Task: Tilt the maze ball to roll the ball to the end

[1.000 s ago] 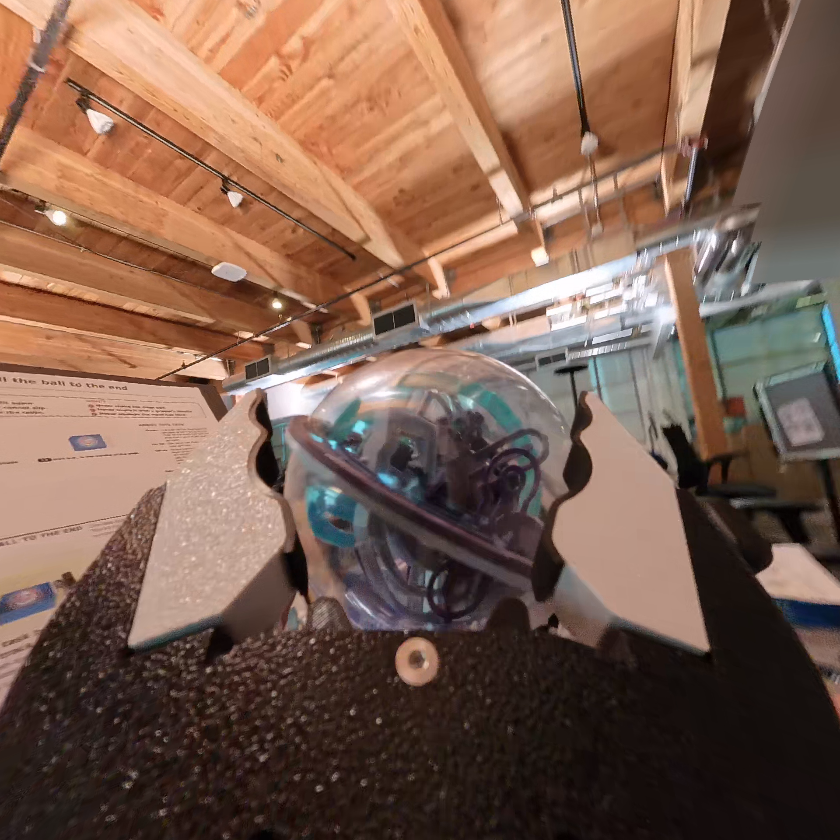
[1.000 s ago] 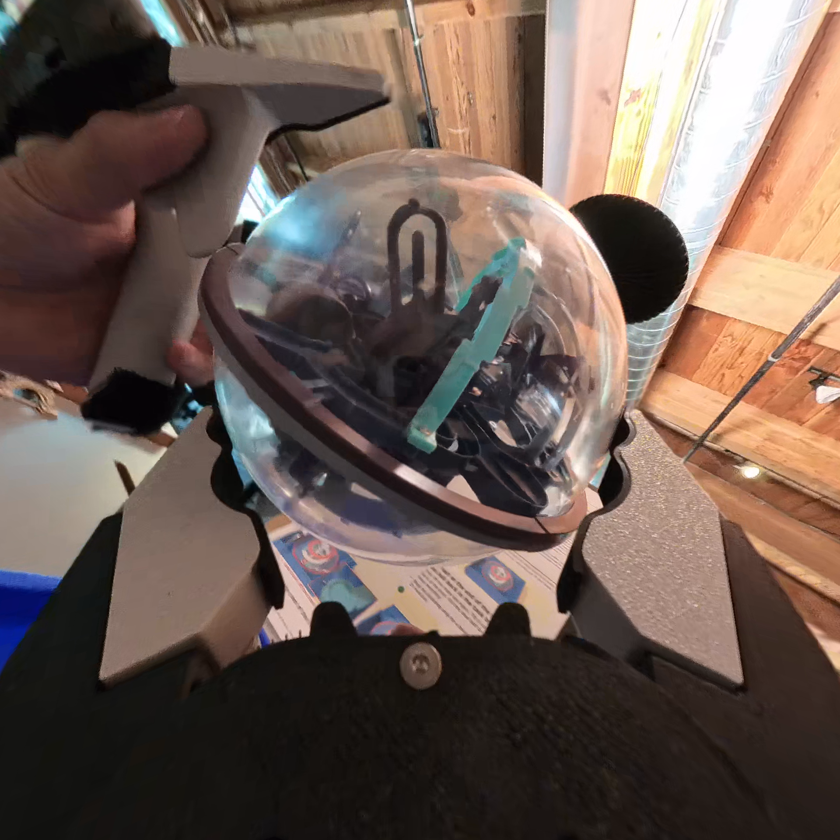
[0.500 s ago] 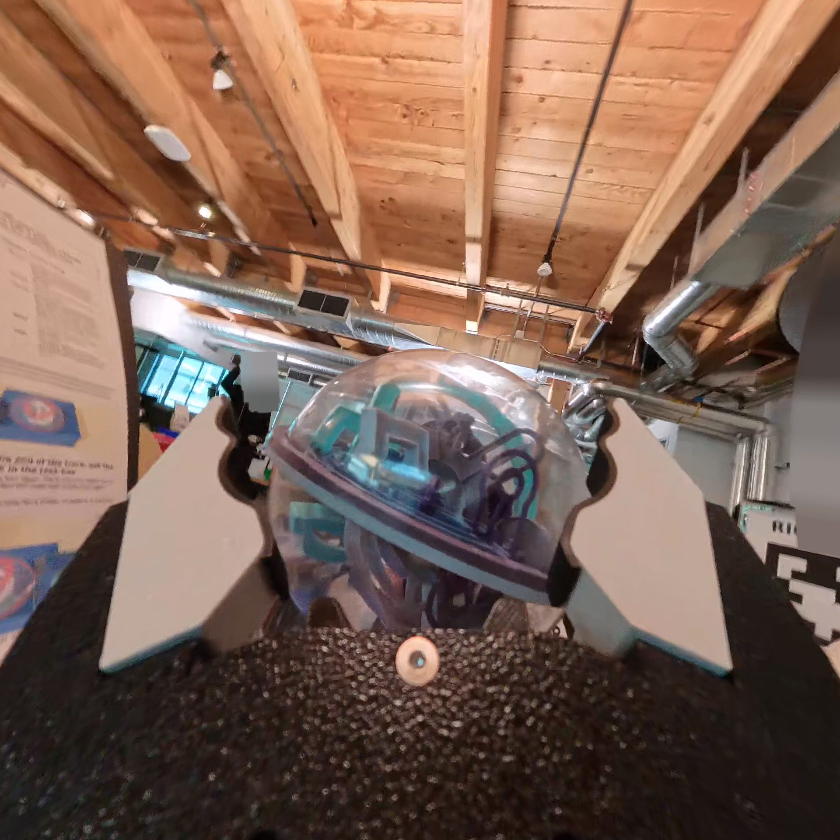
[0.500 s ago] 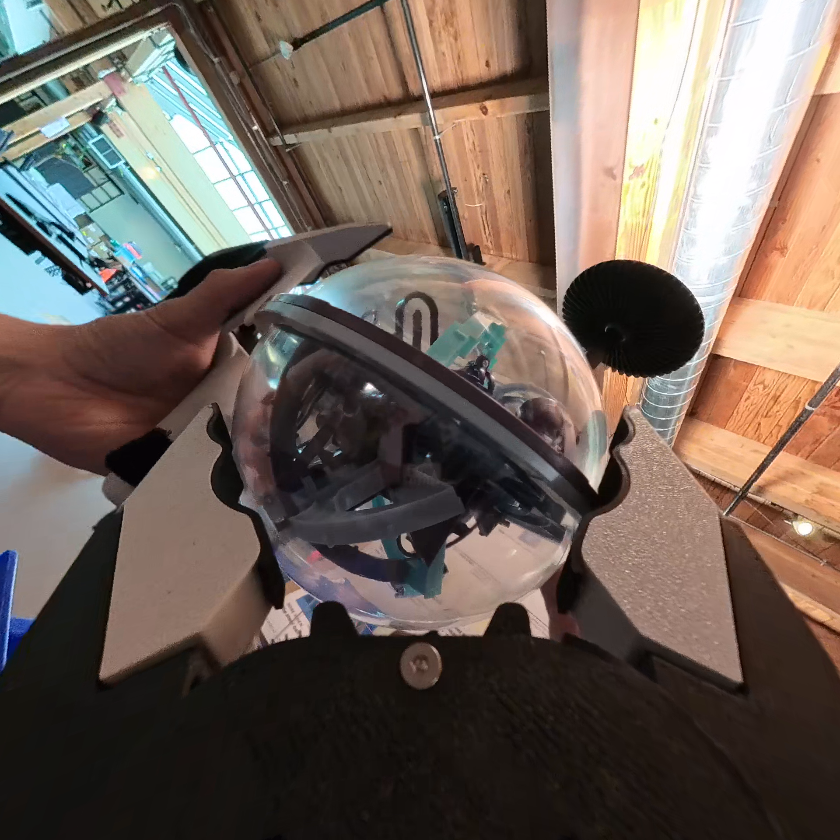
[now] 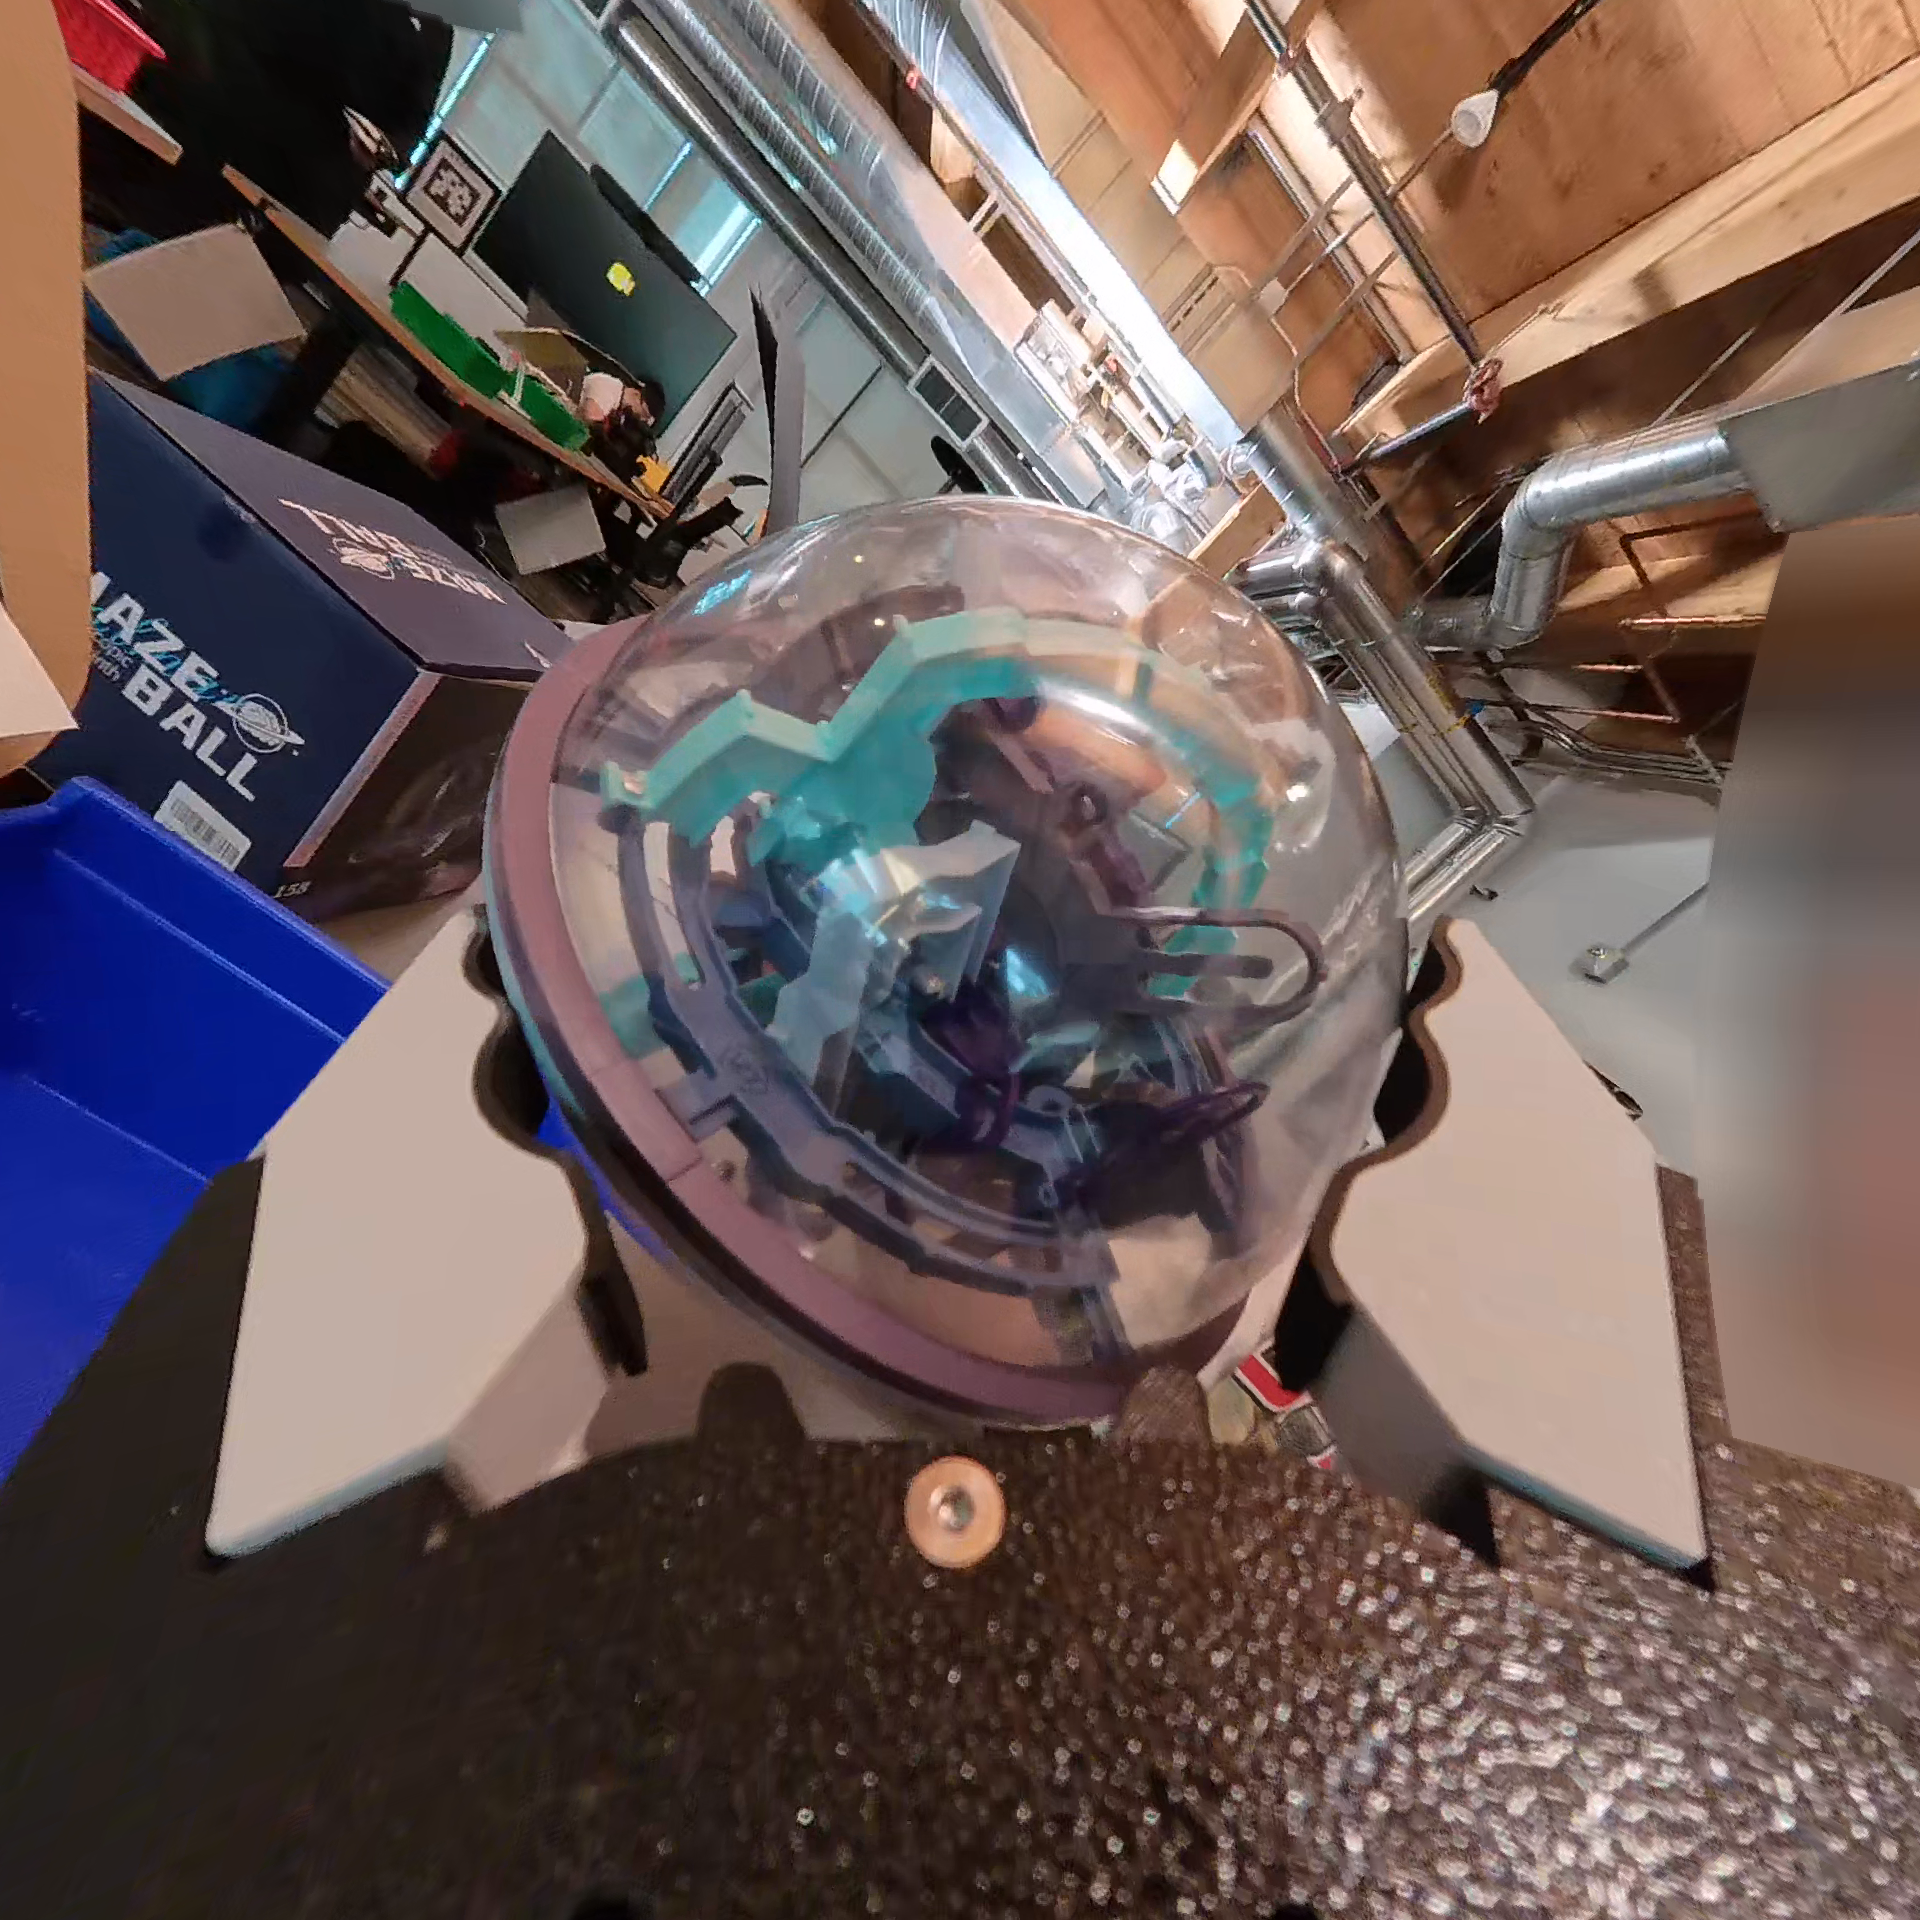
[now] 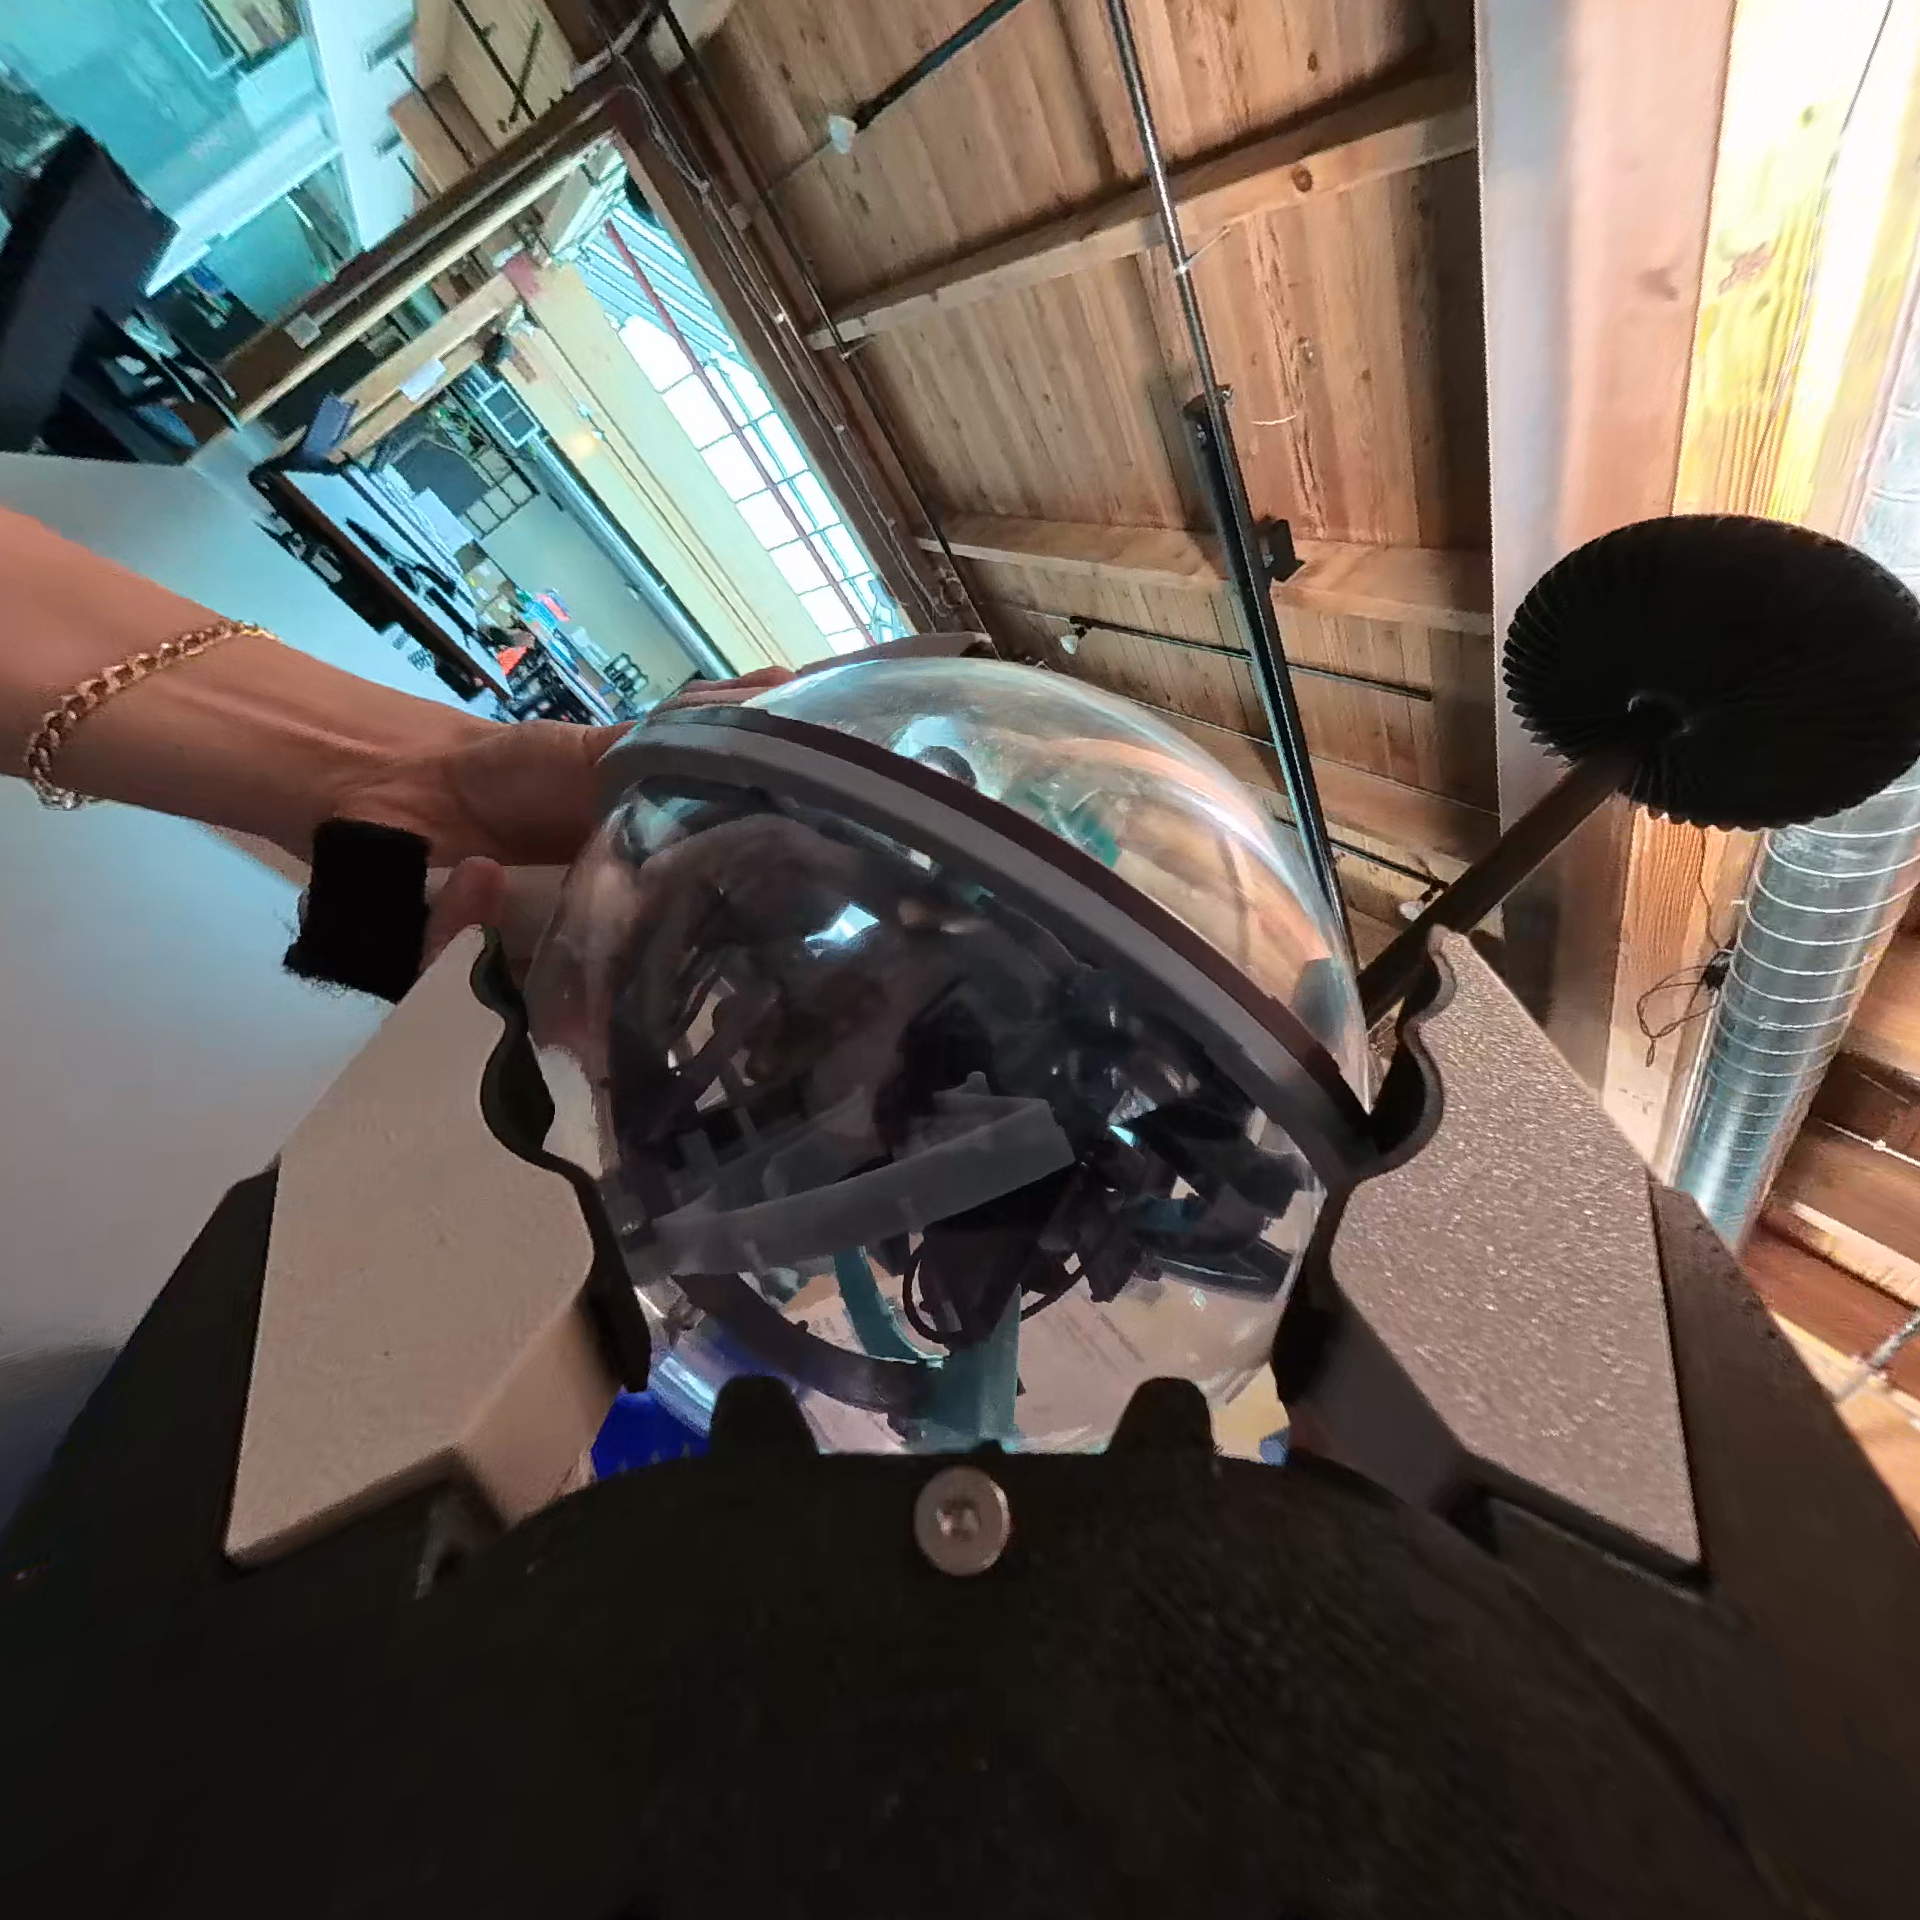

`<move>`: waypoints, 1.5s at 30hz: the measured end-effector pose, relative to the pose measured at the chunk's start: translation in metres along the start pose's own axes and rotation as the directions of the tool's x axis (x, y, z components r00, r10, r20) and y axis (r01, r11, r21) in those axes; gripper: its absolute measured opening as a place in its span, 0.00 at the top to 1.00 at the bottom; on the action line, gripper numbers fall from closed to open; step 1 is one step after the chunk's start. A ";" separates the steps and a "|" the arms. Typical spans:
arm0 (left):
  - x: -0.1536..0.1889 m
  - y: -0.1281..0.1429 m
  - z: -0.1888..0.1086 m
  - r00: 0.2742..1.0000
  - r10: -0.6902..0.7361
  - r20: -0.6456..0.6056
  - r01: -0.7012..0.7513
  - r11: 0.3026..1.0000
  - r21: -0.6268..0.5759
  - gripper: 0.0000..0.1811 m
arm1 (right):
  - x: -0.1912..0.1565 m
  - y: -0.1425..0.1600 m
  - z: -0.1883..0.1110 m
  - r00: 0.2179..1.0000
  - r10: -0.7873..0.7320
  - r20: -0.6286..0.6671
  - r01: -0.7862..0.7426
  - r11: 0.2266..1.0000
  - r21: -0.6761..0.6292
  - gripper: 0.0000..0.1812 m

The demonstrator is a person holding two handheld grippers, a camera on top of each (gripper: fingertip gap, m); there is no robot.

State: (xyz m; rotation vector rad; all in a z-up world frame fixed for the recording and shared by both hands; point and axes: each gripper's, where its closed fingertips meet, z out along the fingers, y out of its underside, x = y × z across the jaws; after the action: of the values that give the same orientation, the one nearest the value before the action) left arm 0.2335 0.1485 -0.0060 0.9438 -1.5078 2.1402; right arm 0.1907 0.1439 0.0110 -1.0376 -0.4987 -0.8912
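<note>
The maze ball (image 5: 945, 935) is a clear sphere with a dark purple ring, teal and purple tracks inside. My left gripper (image 5: 956, 935) is shut on it, grey fingers (image 5: 416, 1195) pressing both sides. My right gripper (image 6: 956, 945) is also shut on the same maze ball (image 6: 935, 1039), which is held up in the air between the two. In the left wrist view the ring runs down the ball's left and bottom. In the right wrist view it crosses the upper part. I cannot pick out the small ball inside.
A blue bin (image 5: 125, 1039) and a dark blue box (image 5: 312, 748) lie at the left in the left wrist view. A person's hand (image 6: 499, 769) with a chain bracelet holds the other gripper behind the ball. A black pleated disc on a rod (image 6: 1714, 675) stands at the right.
Both grippers have turned together with the ball. The left view swung from the ceiling down to the bin and box. The ring moved to the ball's left there and higher in the right view.
</note>
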 end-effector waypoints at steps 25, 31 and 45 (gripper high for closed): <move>0.032 -0.004 0.005 0.432 0.878 0.207 -0.901 0.428 0.067 0.14 | 0.025 -0.014 0.001 0.916 0.401 0.002 -0.401 0.914 0.062 0.13; 0.038 0.001 0.011 0.343 0.922 0.179 -0.939 0.342 0.037 0.15 | 0.023 -0.012 -0.006 0.903 0.427 0.057 -0.430 0.900 0.076 0.14; 0.061 -0.009 0.009 0.290 0.939 0.186 -0.956 0.277 0.091 0.16 | 0.048 -0.027 -0.032 0.819 0.564 0.107 -0.572 0.786 0.235 0.30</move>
State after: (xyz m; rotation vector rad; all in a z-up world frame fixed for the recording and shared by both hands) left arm 0.1984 0.1383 0.0446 0.0097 -2.3430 3.0998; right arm 0.1946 0.0902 0.0455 -0.8867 -0.2846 -0.2571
